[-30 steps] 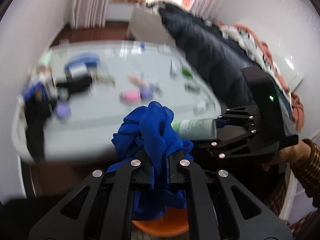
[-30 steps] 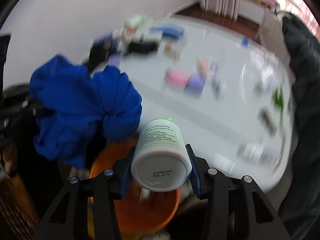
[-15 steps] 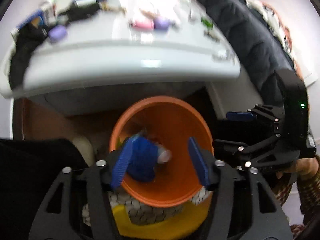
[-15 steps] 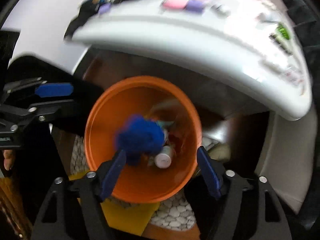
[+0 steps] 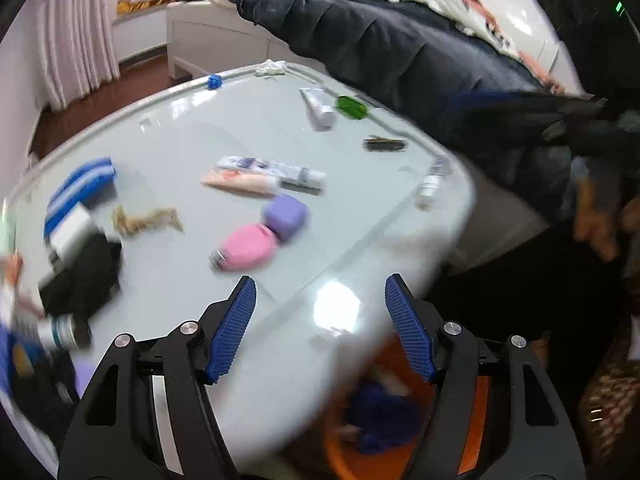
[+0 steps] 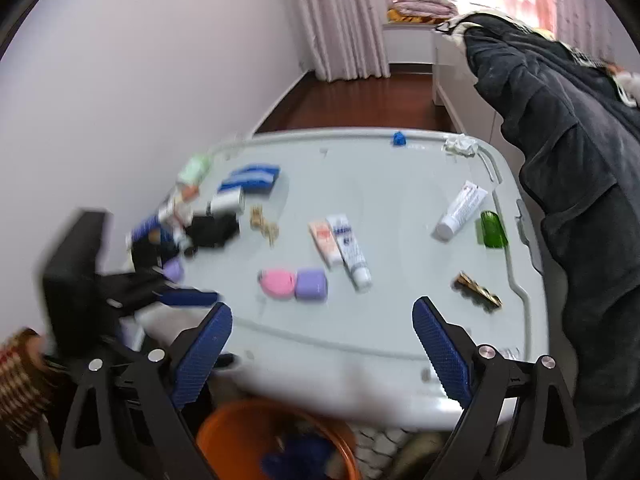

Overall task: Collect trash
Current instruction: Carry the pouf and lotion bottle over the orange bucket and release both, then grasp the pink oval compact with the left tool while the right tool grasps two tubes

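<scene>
The orange bin (image 5: pixel 472 432) stands on the floor below the white table's near edge (image 5: pixel 360 296), with a blue cloth (image 5: pixel 380 412) lying inside it. In the right wrist view the bin (image 6: pixel 224 432) and the cloth (image 6: pixel 300 456) sit low between my fingers. My left gripper (image 5: pixel 320 284) hangs over the table's near corner, its jaws opening with nothing between them. My right gripper (image 6: pixel 322 306) is also opening and holds nothing. On the table lie a pink case (image 5: pixel 246 248), a purple case (image 5: pixel 286 216), two tubes (image 5: pixel 256 178) and a crumpled tissue (image 5: pixel 272 68).
A white tube (image 6: pixel 460 210), a green bottle (image 6: pixel 492 230) and a gold-and-black item (image 6: pixel 476 290) lie near the table's right side. Blue striped and black things (image 6: pixel 212 224) crowd its left. A dark coat (image 6: pixel 560 140) hangs right of the table. A white wall is at the left.
The blue cloth left my left gripper and the white bottle my right; both dropped into the orange bin. Both grippers then swung up from the bin toward the table, jaws wider.
</scene>
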`<state>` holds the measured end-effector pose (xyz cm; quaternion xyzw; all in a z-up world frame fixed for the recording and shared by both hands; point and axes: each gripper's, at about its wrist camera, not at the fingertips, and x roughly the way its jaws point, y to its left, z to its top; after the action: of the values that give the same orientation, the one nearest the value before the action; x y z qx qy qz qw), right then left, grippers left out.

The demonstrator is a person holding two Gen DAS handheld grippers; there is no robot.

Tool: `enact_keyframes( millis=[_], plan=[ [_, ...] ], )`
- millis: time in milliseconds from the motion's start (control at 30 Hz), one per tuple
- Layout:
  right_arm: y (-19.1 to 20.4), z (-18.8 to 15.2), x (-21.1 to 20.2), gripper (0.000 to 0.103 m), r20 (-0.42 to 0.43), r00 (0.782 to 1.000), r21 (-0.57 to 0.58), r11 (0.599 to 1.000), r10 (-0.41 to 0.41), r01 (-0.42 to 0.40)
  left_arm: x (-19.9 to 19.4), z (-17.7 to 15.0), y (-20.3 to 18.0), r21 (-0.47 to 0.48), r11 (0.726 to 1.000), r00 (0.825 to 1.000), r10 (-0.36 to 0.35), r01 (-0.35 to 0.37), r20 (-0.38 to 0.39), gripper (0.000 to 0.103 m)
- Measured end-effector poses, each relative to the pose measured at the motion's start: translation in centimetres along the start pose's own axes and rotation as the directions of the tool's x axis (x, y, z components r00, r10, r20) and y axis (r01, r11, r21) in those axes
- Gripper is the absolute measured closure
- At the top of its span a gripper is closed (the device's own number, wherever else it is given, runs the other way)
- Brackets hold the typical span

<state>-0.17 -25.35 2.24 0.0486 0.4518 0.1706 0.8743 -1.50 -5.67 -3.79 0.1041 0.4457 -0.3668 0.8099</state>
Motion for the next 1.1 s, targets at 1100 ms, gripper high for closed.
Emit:
enact_keyframes(
  millis=[1100],
  plan=[
    [1.9, 3.6, 12.7, 0.020, -0.128, 0.969, -0.290, 0.943, -0.209, 0.165, -1.9, -0.7, 0.6, -0.218, 0.975, 0.995, 0.069, -0.051, 0.078, 0.062]
  ],
)
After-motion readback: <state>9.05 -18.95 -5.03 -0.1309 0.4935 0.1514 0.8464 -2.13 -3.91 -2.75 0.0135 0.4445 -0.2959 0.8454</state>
